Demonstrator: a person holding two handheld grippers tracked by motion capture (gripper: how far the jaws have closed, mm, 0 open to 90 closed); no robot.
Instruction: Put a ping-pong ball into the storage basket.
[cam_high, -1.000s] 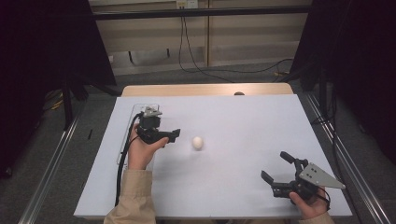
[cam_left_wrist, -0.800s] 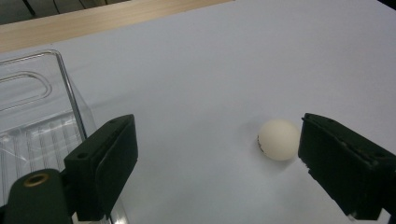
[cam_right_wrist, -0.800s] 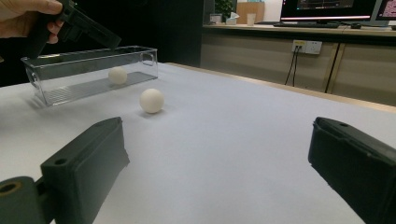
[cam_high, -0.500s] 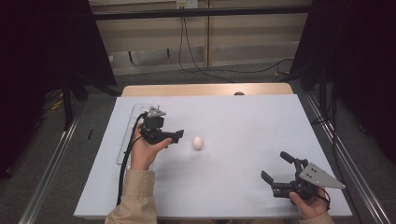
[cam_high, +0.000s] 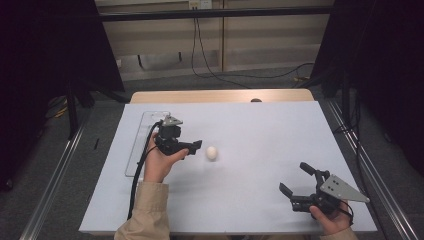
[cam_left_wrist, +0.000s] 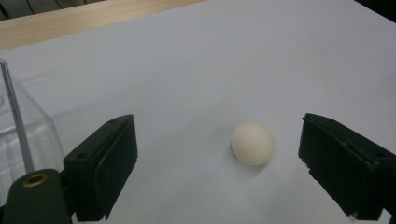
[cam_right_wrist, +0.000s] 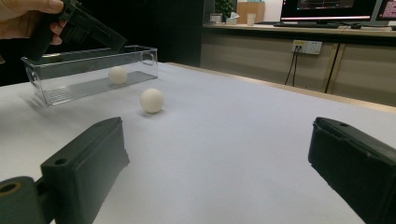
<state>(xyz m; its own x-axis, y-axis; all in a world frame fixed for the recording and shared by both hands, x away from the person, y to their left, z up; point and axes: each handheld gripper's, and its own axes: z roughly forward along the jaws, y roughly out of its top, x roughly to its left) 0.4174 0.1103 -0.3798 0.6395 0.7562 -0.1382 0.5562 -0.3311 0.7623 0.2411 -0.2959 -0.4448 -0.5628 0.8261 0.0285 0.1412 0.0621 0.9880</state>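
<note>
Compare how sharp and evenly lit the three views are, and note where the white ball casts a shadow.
High view: bright white table, dark surroundings, ball small but crisp. Left gripper view: ball slightly soft, faint shadow beneath it, near jaws blurred. Right gripper view: ball fairly sharp with a soft shadow below, clear box shows glare, near jaws out of focus.

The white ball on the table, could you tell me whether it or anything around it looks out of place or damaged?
Nothing looks damaged or spilled. One white ball lies loose on the white table, outside the clear tray, which already holds another ball. The left gripper is open, its jaws either side of the loose ball without touching it.
</note>
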